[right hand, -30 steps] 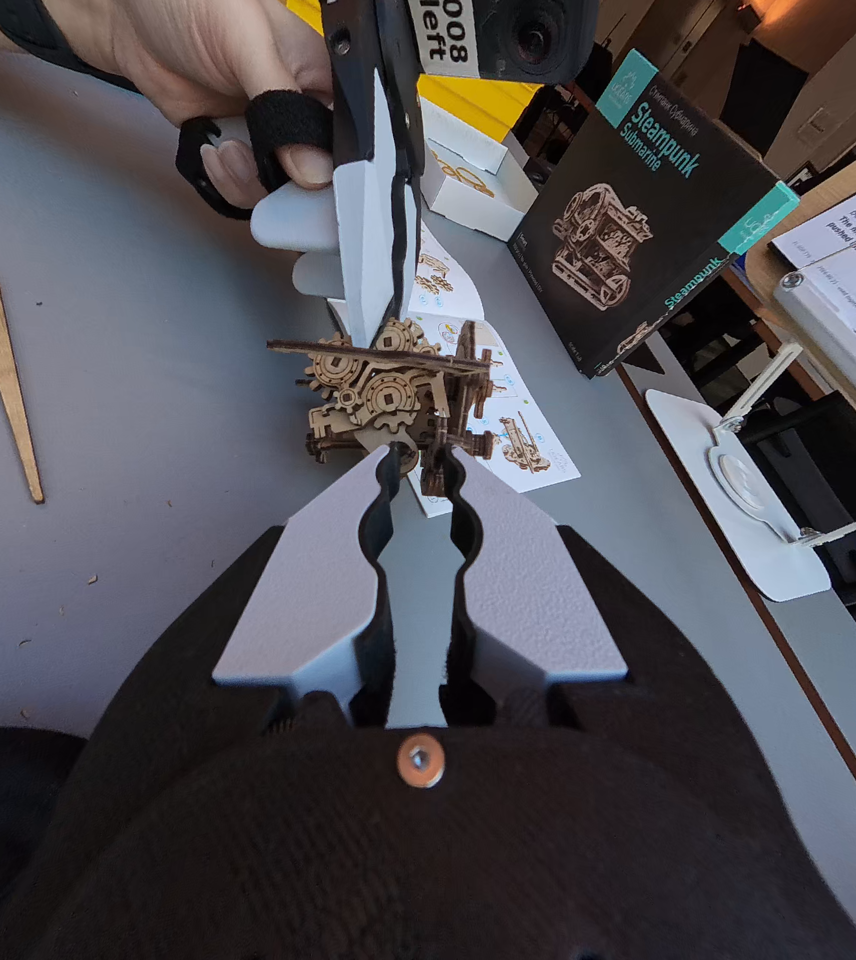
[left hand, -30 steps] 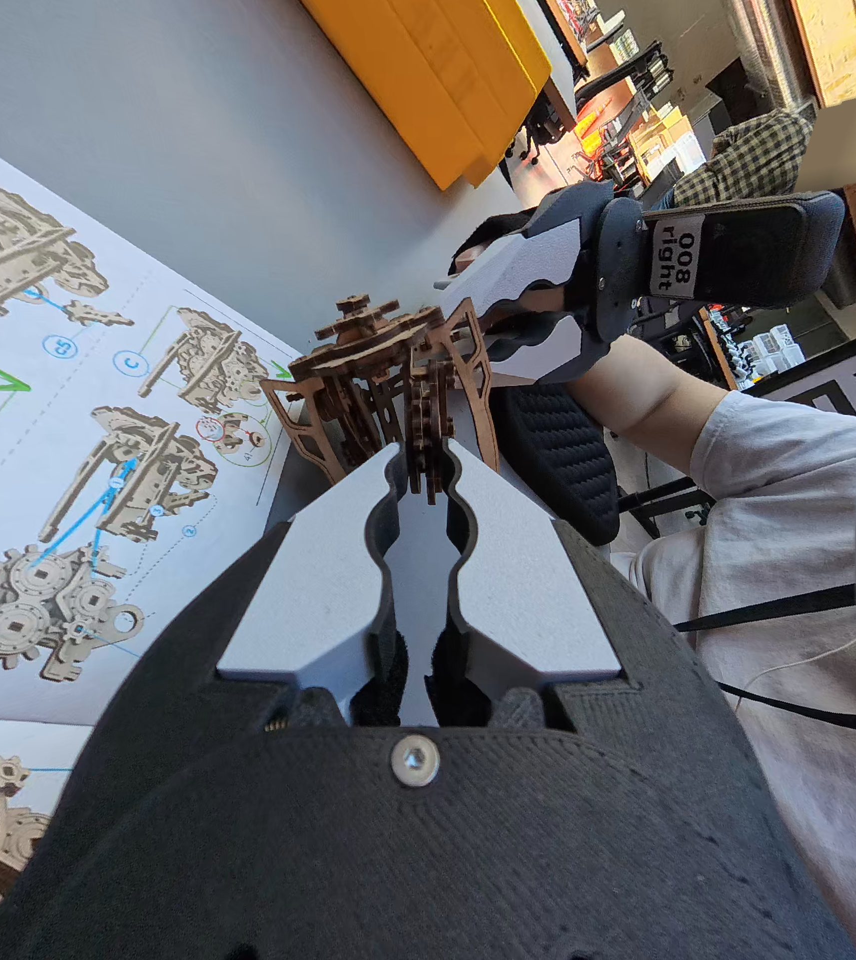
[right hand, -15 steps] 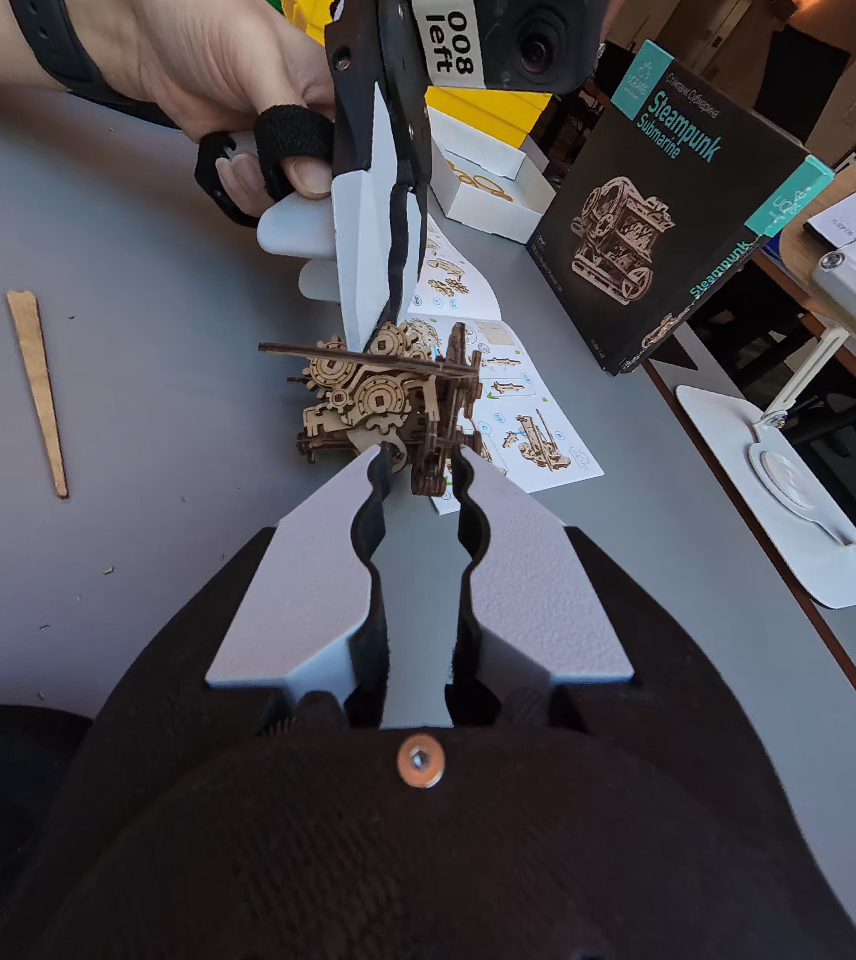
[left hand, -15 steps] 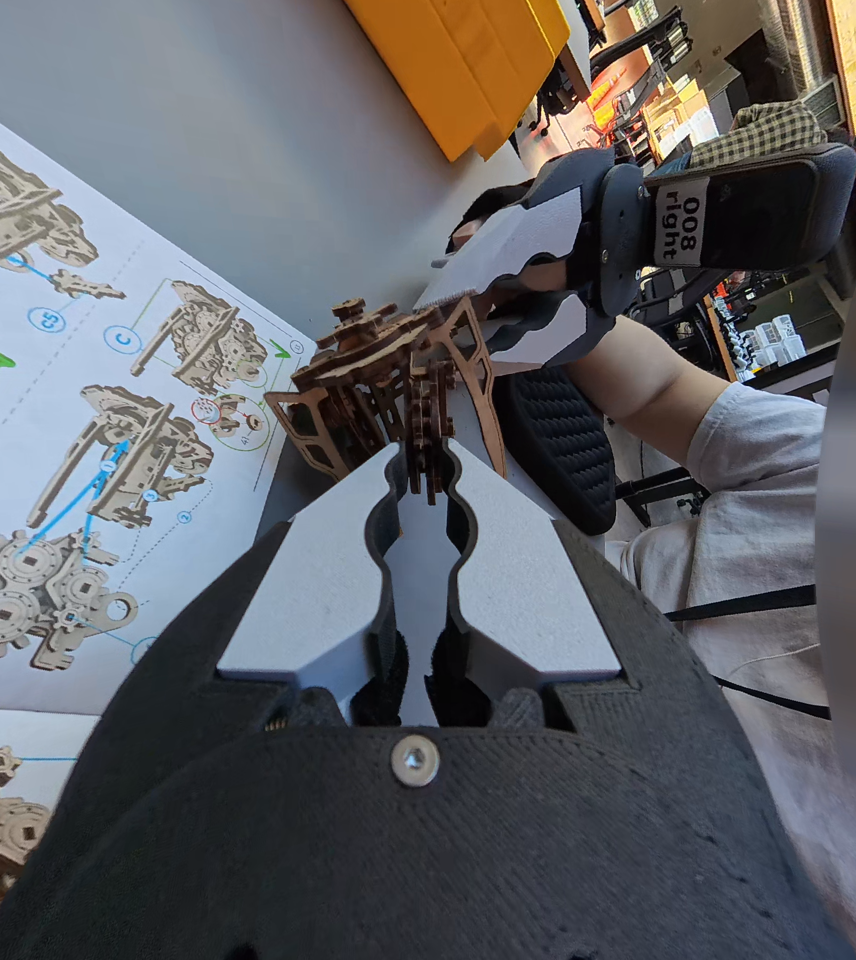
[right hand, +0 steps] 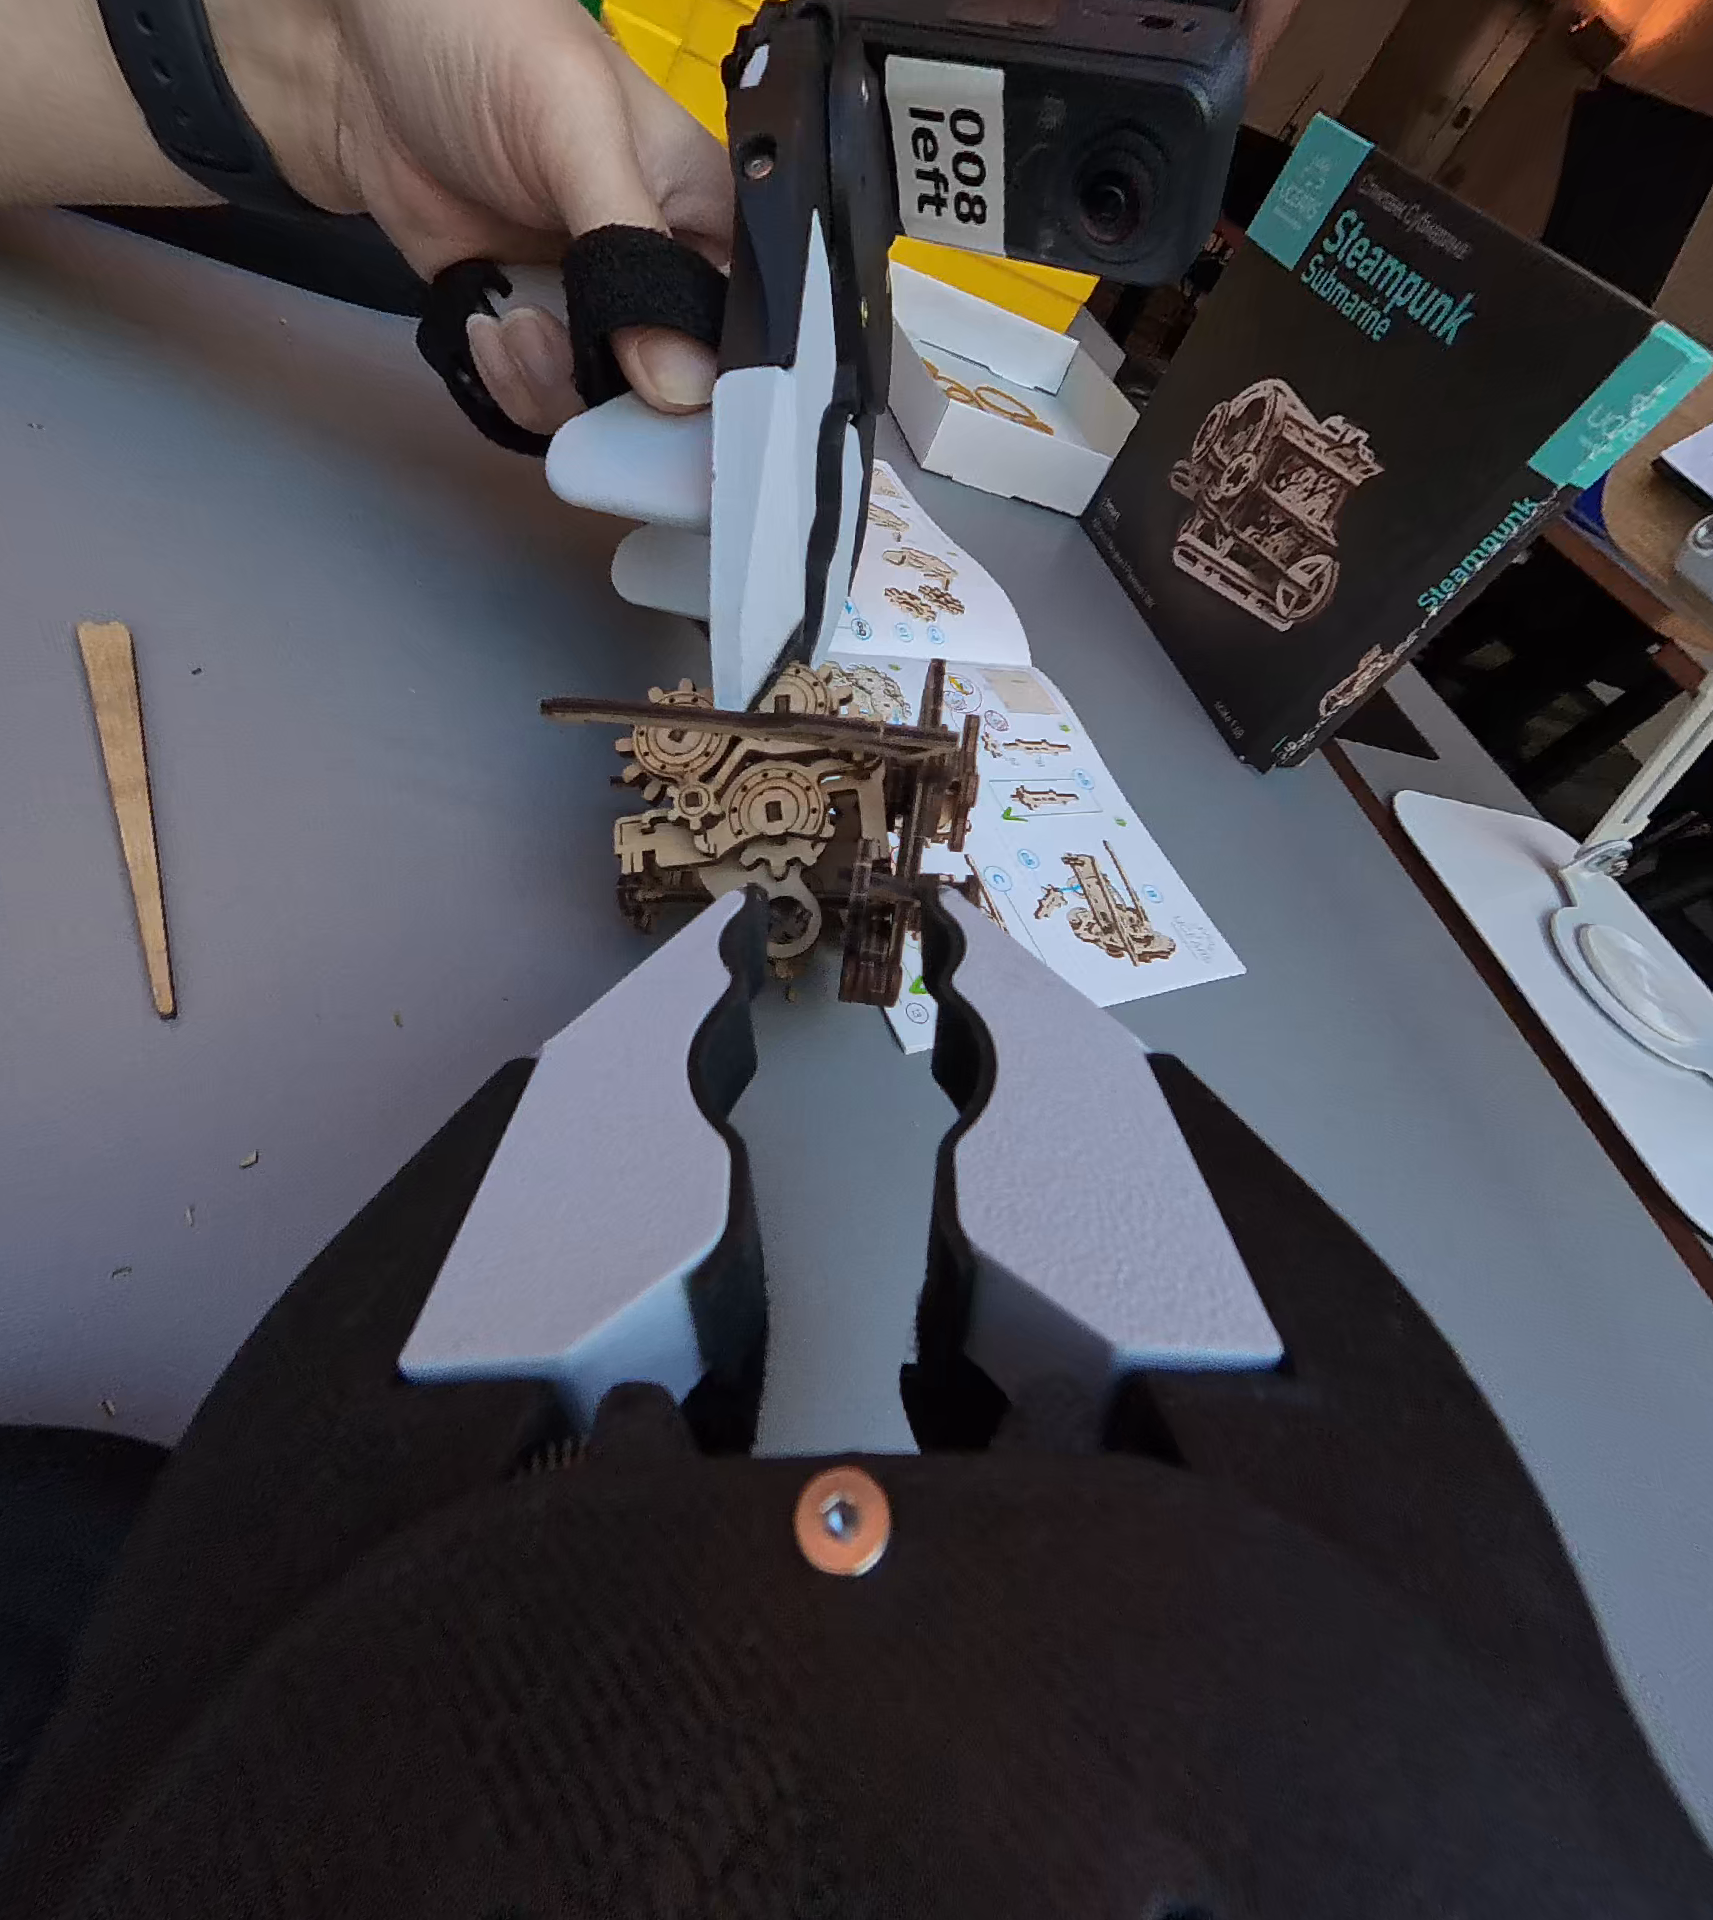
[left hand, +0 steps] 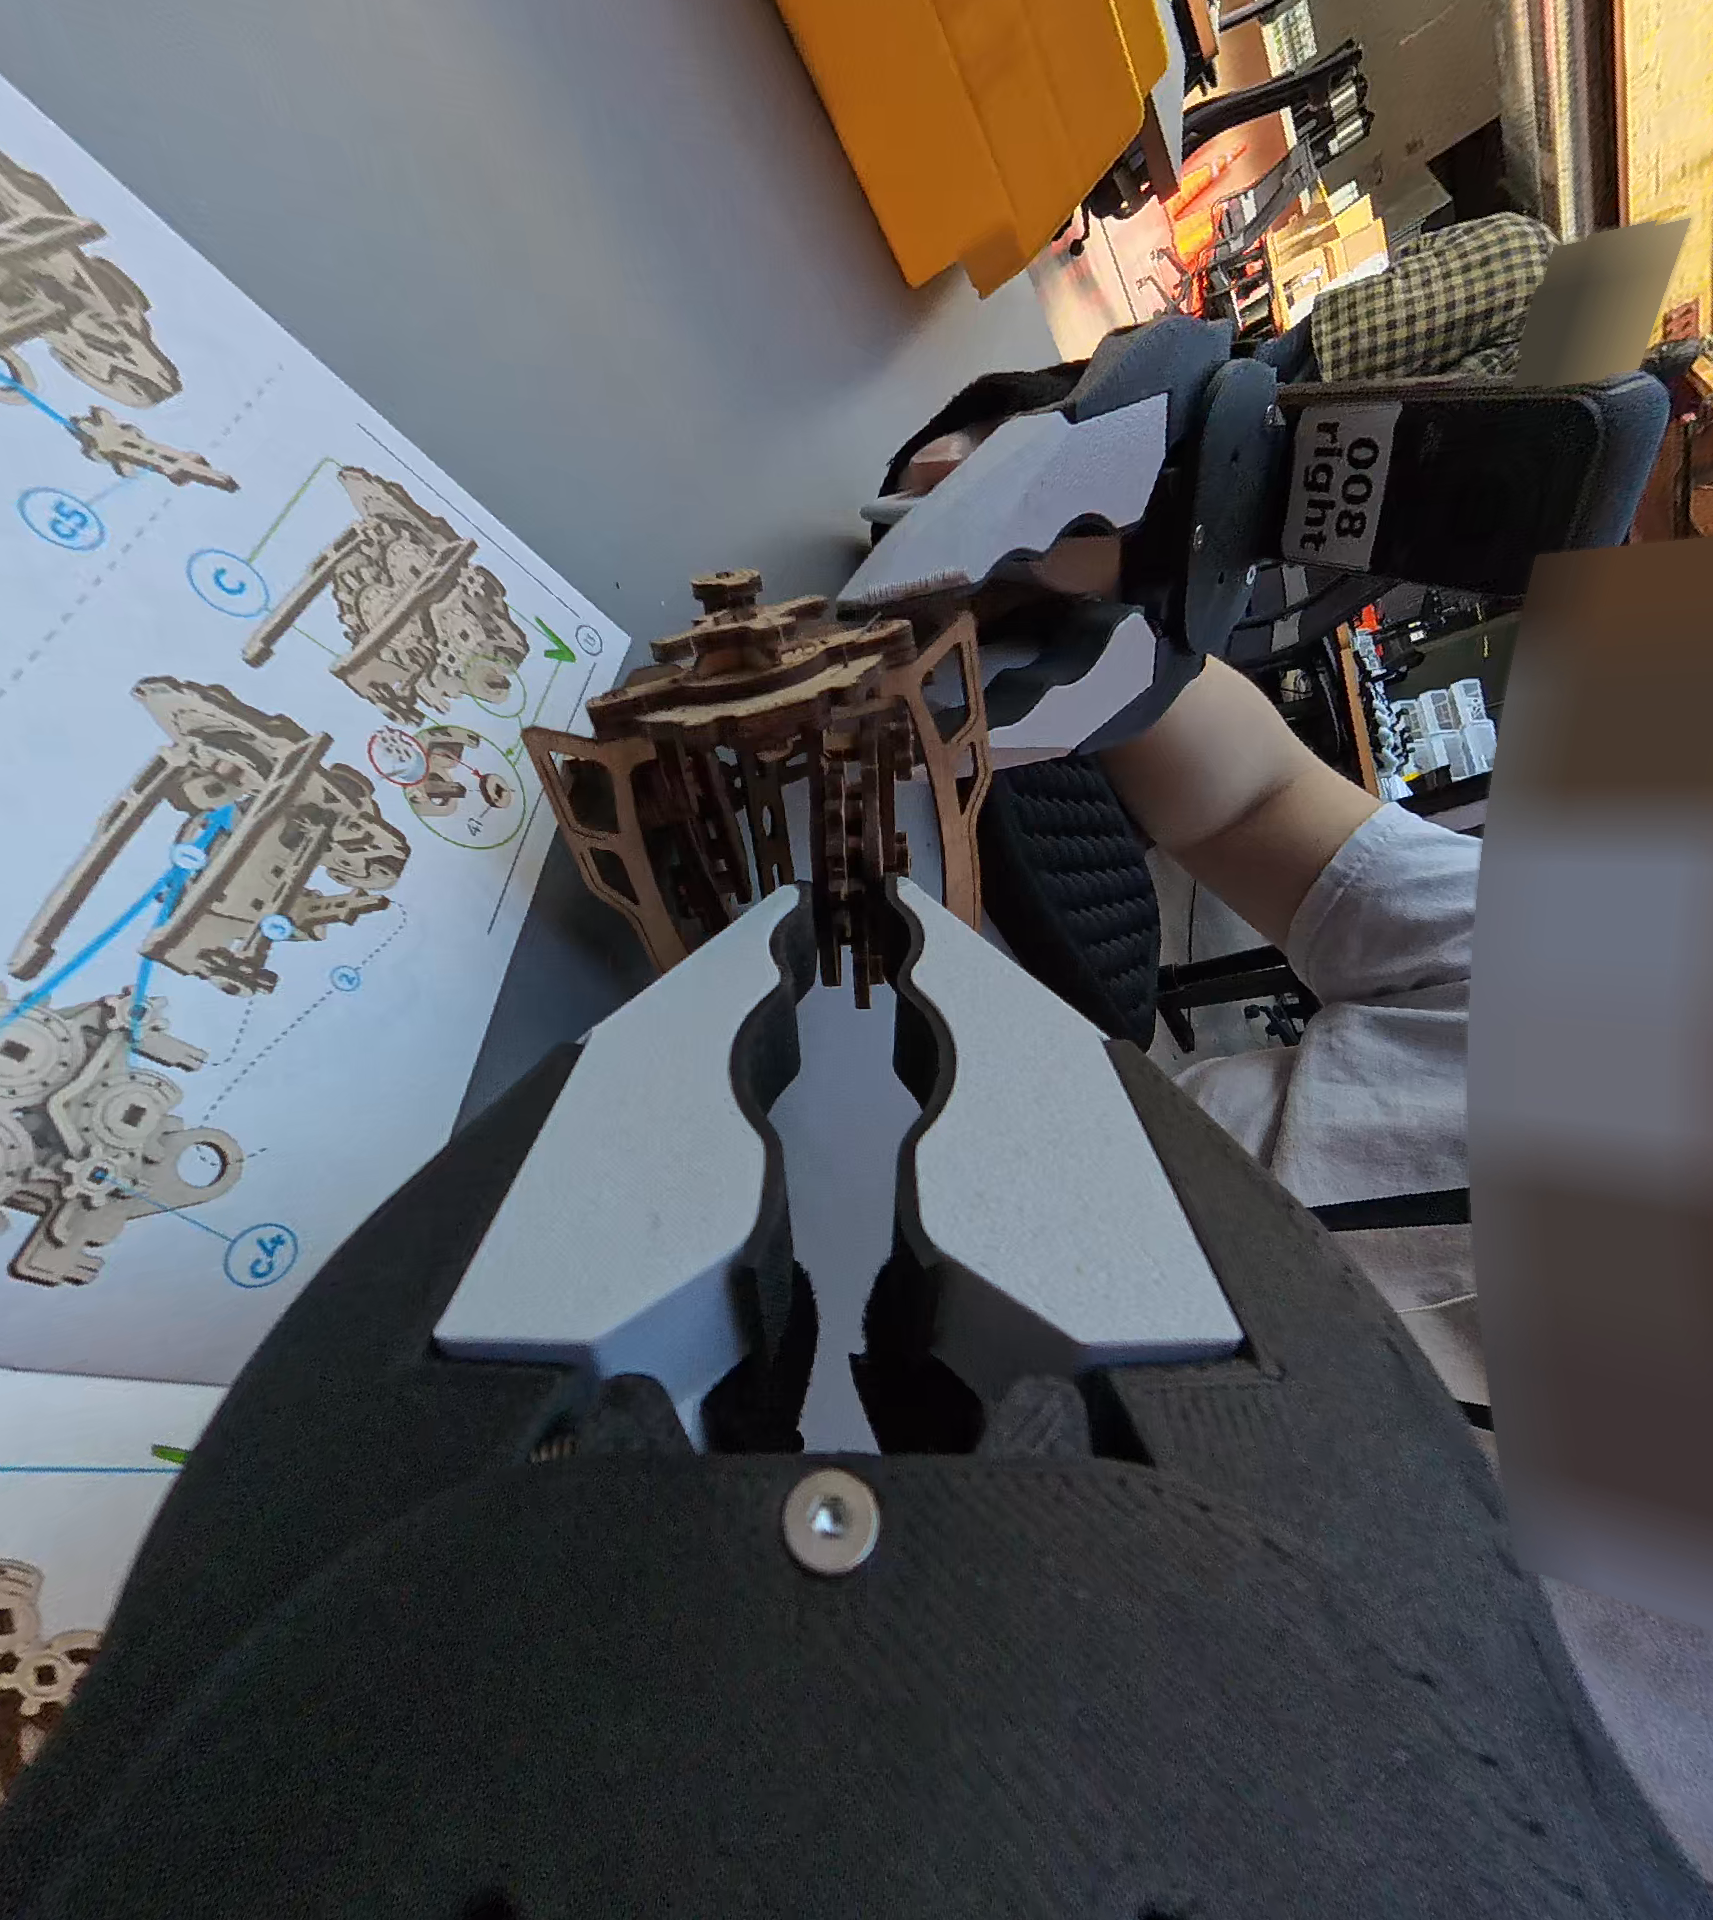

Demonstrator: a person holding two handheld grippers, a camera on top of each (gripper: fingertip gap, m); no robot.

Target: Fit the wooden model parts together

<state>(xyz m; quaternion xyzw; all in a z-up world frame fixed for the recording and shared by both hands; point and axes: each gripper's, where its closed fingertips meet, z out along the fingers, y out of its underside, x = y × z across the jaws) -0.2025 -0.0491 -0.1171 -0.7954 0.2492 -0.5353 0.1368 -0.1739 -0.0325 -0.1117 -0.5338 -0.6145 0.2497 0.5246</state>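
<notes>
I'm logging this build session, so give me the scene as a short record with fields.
model: wooden gear assembly, part built, over the grey table
left hand-held gripper: shut on a gear edge of the model
right hand-held gripper: open, jaws either side of the model's near end
instruction sheet: flat beside the model
loose wooden strip: apart, left of the model
kit box: upright, behind

You've got the wooden model (right hand: 779, 821) just above the grey table (right hand: 312, 540), at the near edge of the instruction sheet (right hand: 1070, 831). It's a brown laser-cut assembly of stacked gears between two lattice side frames, with a flat plate jutting left on top. From the left wrist view, the model (left hand: 758, 758) is tilted, its gear stack (left hand: 857, 883) pinched between grey fingers (left hand: 686, 1091), sheet (left hand: 208, 727) beneath.
</notes>
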